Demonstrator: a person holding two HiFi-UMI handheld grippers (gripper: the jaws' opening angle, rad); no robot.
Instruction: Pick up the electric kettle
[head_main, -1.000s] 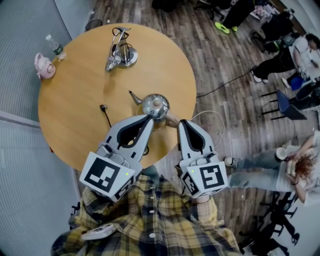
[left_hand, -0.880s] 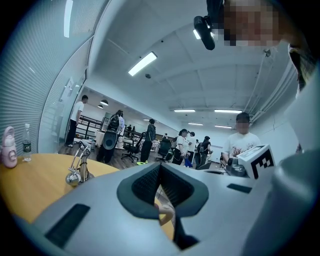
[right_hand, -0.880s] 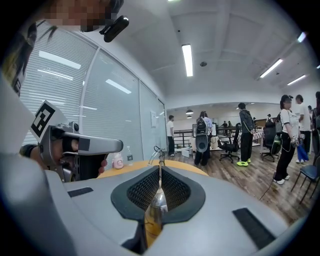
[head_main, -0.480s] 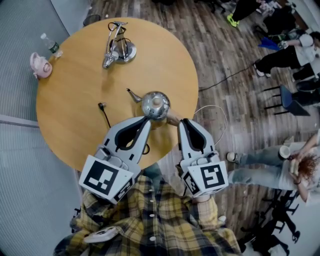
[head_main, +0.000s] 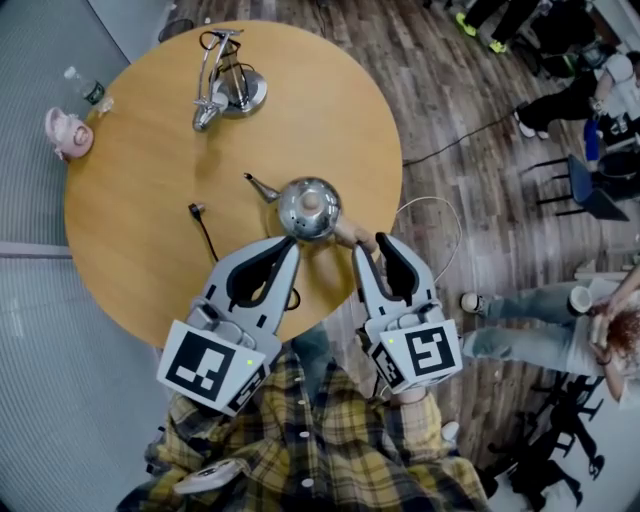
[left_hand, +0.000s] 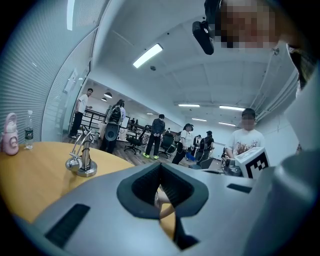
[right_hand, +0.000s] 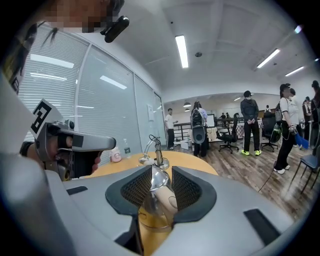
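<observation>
The steel electric kettle (head_main: 308, 208) stands on the round wooden table (head_main: 150, 200), spout to the left and wooden handle (head_main: 350, 235) towards me. My right gripper (head_main: 372, 246) is at that handle with its jaws opening. In the right gripper view the kettle (right_hand: 156, 182) and its handle show between the parted pads of the right gripper (right_hand: 161, 194), which do not press on them. My left gripper (head_main: 290, 246) sits just left of the kettle's base, fingers together. In the left gripper view that gripper (left_hand: 161, 189) shows only a thin slit between its pads.
A chrome stand (head_main: 225, 85) is at the table's far side. A pink bottle (head_main: 62, 132) and a water bottle (head_main: 80, 87) are at the left rim. A black plug and cord (head_main: 200, 220) lie left of the kettle. A white cable (head_main: 440, 232) loops on the floor; people sit at right.
The right jaws, shut on the kettle's handle before, have parted. Both grippers have sunk a little along with the kettle.
</observation>
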